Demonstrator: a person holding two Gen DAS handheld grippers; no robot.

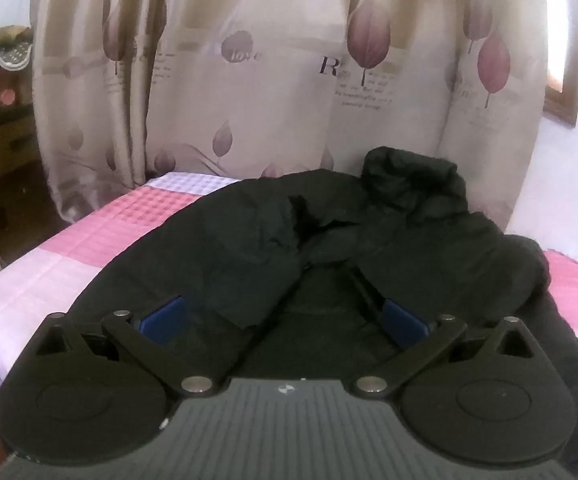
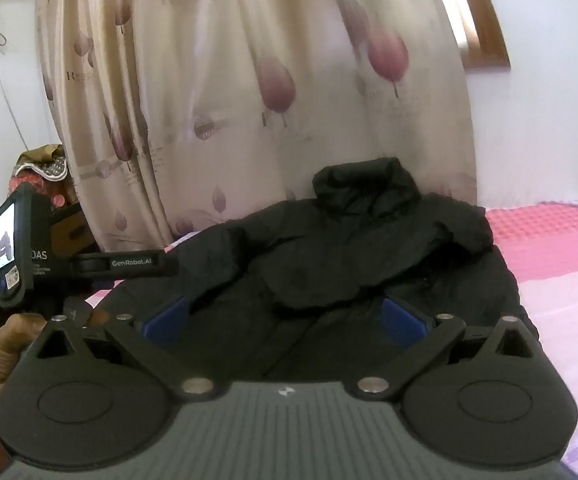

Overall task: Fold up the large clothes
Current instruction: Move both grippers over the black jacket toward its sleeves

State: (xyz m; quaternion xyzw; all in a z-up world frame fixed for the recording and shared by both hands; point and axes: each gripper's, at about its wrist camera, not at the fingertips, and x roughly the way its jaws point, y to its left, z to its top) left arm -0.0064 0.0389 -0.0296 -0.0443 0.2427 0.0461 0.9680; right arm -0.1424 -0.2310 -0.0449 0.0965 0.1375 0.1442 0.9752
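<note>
Left fingers: your left gripper [image 1: 283, 322] has its blue pads [image 1: 165, 320] spread wide with nothing between them, hovering low over the black jacket [image 1: 369, 240].
Right fingers: same on your right gripper [image 2: 285, 320], blue pads [image 2: 403, 320] fully apart, no cloth pinched, aimed at the jacket's front panel.
Jacket: it lies across the bed [image 1: 69, 248], collar [image 2: 363, 184] standing up at the far end by the curtain [image 1: 249, 80], front loosely open, one sleeve [image 1: 249, 248] thrown inward over the chest.
Step in hand: looks like the very start, you're lining up, nothing gripped, the cloth rumpled and not yet folded.
Next move: I'd say each hand needs a seam or hem edge; dark puffy fabric hides the edges, so go for the opening's lip just ahead of the pads.
Edges: the bed's left side drops off just beside the jacket, with furniture beyond.
Open room: pink checked cover lies bare to the right, good space for swinging a side over.
Watch: your left hand's device [image 2: 9, 252] sits close beside the right gripper.
</note>
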